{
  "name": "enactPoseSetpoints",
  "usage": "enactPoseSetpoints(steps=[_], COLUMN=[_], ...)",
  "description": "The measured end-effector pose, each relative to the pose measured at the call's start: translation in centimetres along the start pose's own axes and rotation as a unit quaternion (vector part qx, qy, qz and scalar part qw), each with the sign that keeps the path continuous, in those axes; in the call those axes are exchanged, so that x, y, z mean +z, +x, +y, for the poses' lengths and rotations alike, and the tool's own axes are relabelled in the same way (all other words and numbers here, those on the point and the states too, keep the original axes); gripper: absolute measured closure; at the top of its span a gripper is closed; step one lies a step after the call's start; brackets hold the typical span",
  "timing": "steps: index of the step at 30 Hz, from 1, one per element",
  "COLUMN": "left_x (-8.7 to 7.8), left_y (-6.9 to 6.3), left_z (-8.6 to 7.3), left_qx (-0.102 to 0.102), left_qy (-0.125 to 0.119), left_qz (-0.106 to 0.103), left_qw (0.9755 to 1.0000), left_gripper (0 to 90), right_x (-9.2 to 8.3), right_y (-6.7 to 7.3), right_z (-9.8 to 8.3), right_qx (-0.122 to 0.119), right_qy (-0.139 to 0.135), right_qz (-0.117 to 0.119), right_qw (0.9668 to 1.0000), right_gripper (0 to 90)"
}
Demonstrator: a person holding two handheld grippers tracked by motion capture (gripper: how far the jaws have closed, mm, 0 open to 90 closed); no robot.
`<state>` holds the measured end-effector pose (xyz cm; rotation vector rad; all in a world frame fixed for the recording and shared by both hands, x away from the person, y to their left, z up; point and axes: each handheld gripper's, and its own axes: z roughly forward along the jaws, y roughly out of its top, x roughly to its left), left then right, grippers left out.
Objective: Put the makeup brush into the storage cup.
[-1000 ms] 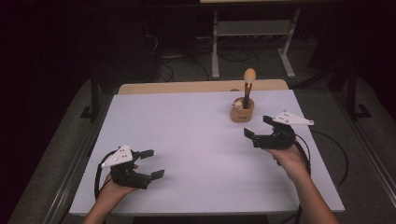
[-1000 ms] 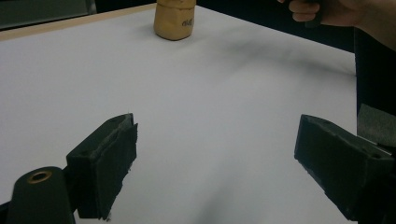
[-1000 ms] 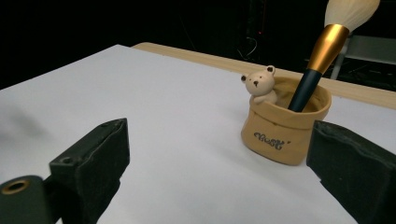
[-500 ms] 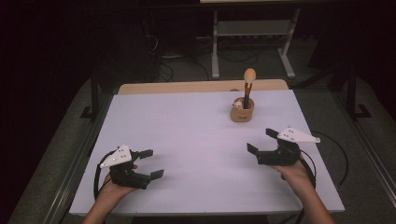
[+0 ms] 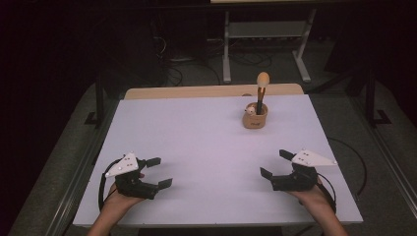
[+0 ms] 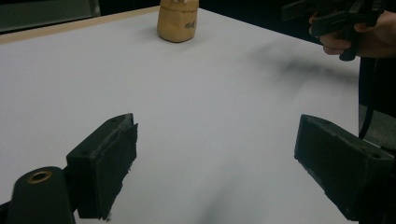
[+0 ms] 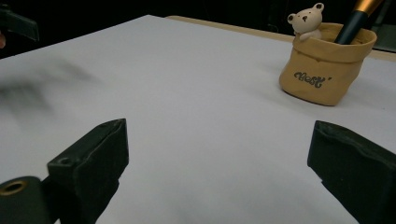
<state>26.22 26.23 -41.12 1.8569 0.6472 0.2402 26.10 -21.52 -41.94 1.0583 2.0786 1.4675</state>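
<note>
**Both grippers parked near the front edge, pot w/ brush at the back**

Starting at the left: I had the left gripper (image 5: 159, 172) resting low near the front-left corner of the table (image 5: 196, 128), jaws spread wide w/ nothing between them. The left gripper view confirmed it: just bare white surface between the two black pads. It sat well apart from anything, which I judged to be a neutral rest pose, out of the way.

Mid table was bare, so a clear run fwd for either hand.

Right of centre, toward the back edge, stood the tan pot (image 5: 255, 118), shaped like a little sack, upright, w/ a small bear figure (image 7: 306, 19) on its rim. A brush (image 5: 261, 92) stood in it, leaning slightly, dark handle down, pale rounded end up. Standing that way, the brush's top was free to be pinched from above.

Far right: my right gripper (image 5: 276, 165) was near the front-right corner, also gaping, empty, pointed inward toward the middle. The pot was ahead of it but well apart. I'd guess this was the hand closer to the pot, so likelier to work it.
</note>
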Motion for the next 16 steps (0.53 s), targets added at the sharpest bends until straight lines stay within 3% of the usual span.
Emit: enactPoseSetpoints(steps=[7, 16], left_x=[-0.01, 0.01], left_y=[0.04, 0.19], left_z=[-0.07, -0.1], left_qx=[-0.001, 0.004], left_qy=[0.002, 0.006], left_qz=[0.001, 0.002], left_qw=[1.0, 1.0], left_gripper=[12.6, 12.5], right_x=[-0.37, -0.25], right_y=[0.16, 0.19], right_z=[-0.58, -0.99], right_qx=[0.005, -0.005], right_qy=[0.007, 0.019], right_qz=[0.001, 0.003], right_qw=[1.0, 0.9998], right_gripper=[4.8, 4.6])
